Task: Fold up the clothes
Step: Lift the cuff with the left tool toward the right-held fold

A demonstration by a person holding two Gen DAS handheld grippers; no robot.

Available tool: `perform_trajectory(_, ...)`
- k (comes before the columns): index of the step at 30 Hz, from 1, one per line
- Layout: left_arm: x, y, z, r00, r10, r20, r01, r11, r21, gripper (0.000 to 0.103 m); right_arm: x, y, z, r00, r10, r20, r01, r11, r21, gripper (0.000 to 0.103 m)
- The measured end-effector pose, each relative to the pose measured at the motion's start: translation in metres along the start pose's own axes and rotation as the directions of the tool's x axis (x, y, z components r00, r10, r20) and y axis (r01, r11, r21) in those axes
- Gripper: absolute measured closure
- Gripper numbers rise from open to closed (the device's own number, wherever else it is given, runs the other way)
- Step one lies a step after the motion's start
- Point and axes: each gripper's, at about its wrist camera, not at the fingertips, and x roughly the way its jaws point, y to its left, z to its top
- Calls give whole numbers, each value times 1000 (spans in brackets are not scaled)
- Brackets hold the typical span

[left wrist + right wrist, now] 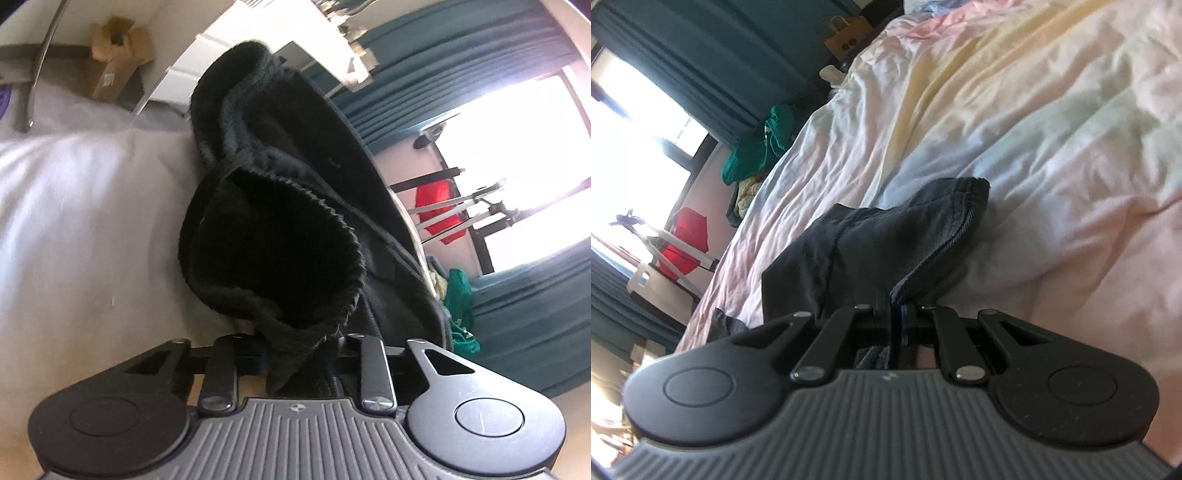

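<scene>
Nearest, my left gripper (295, 354) is clamped on the ribbed hem of the black garment (273, 229), and my right gripper (894, 314) pinches its stitched edge, so the cloth hangs stretched for folding above the pale bedsheet (1015, 122); beyond, teal curtains (701, 62).

The garment (886, 236) lies on the bed (1034, 129), directly ahead of the right gripper (894, 317). A clothes pile (753, 155) sits at the bed's far edge, left of the garment.

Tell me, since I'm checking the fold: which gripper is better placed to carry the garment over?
Left: left gripper holds the dark garment lifted; right gripper pins a hem low on the bed.
</scene>
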Motion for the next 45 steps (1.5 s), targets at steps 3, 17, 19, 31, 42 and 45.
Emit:
perform_trajectory(3, -9, -11, 1, 1000, -18, 24, 17, 999, 33, 82, 1, -2, -1, 1000, -14, -11, 14, 1000, -9, 94)
perform_trajectory(17, -149, -4, 76, 983, -75, 169, 85, 995, -53, 86, 9, -16, -1, 999, -22, -35, 25, 995, 94, 95)
perform_trajectory(19, -166, 0, 92, 986, -76, 151, 89, 993, -83, 87, 7, -18, 0, 1000, -2, -31, 6, 992, 125, 95)
perform_trajectory(31, -181, 79, 102, 999, -5, 42, 11, 990, -144, 86, -83, -42, 7, 965, 57, 256, -132, 950, 284, 96)
perform_trajectory(42, -169, 106, 86, 998, 57, 17, -56, 997, -57, 76, -63, -93, 9, 953, -287, 98, 218, 873, 437, 98)
perform_trajectory(45, -178, 90, 83, 987, 151, 56, -154, 987, 48, 58, -69, -62, 14, 944, -282, 173, 222, 928, 299, 96)
